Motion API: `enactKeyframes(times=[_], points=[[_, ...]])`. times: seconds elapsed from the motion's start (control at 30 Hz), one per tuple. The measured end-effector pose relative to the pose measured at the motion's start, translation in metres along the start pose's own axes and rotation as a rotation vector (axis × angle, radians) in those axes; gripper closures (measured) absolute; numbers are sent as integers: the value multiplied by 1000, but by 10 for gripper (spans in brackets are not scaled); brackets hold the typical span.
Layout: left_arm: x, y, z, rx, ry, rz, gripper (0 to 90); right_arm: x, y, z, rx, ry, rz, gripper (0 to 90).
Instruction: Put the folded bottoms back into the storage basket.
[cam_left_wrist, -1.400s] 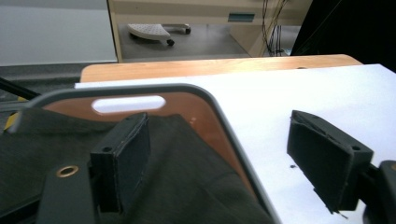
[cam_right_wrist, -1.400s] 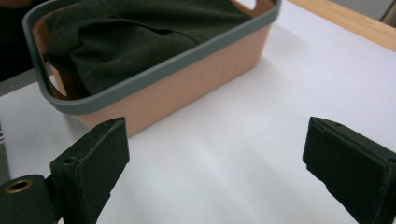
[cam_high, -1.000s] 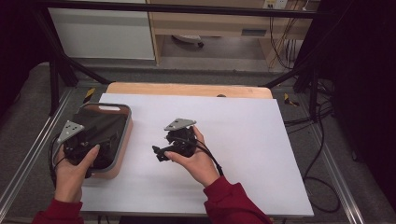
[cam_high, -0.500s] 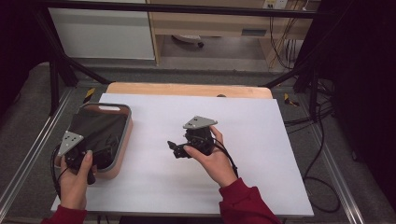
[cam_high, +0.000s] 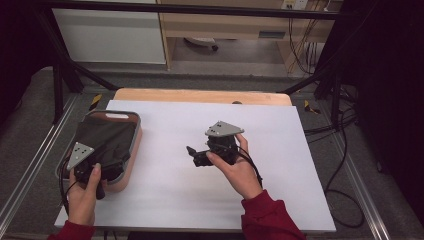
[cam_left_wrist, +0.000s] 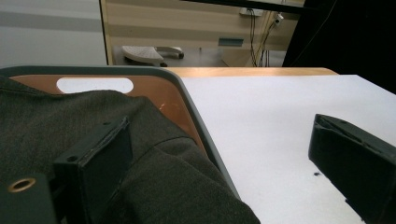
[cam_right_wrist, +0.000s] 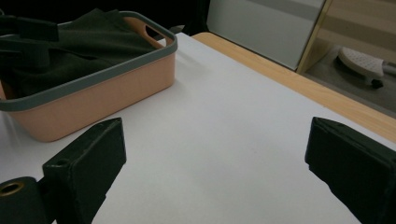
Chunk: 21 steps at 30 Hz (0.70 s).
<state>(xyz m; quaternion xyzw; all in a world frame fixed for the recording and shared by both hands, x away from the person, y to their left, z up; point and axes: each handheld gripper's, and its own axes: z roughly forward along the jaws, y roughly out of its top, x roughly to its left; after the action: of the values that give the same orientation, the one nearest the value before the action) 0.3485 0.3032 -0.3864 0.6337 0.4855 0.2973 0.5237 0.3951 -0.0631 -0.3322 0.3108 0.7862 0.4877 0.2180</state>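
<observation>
- Two tools are in play, one in each of the person's hands, over a white surface (cam_high: 280, 150) with a wooden strip along its far edge.
- At the left edge of the surface stands a peach-coloured basket (cam_high: 134, 150) with a grey rim and a slot handle in its far wall.
- Inside the basket lies a dark cloth (cam_high: 102, 137), crumpled and covering the floor of the basket; in the left gripper view one fold of it spills over the near rim.
- The left tool (cam_high: 100, 167) hangs over the near end of the basket, its grey three-cornered plate on top, held by the left hand (cam_high: 82, 192).
- Its jaws stand wide apart and have just been opening; in the left gripper view one jaw sits just over the cloth and the other is out over the bare surface, so the basket's rim and the fold of cloth run between them, with neither pad pressing on the cloth.
- The right tool (cam_high: 197, 155) is near the middle of the surface, well apart from the basket, held by the right hand (cam_high: 237, 172) and pointing towards the basket.
- Its jaws are also spread wide, with nothing but bare white surface between them.
- Beyond the surface, a pale cabinet (cam_high: 112, 35) stands on the grey floor.
</observation>
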Motion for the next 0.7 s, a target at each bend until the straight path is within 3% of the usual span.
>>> enactKeyframes(times=[0.13,0.4,0.7], points=[[0,-2,0,-1,2,0,65,-10,1,-11,-20,-65,-23,44],[0,-4,0,-7,13,-8,59,-33,1,-32,-74,-138,3,21],[2,-7,-3,-4,7,-13,58,-56,-5,-55,-95,-167,41,43]])
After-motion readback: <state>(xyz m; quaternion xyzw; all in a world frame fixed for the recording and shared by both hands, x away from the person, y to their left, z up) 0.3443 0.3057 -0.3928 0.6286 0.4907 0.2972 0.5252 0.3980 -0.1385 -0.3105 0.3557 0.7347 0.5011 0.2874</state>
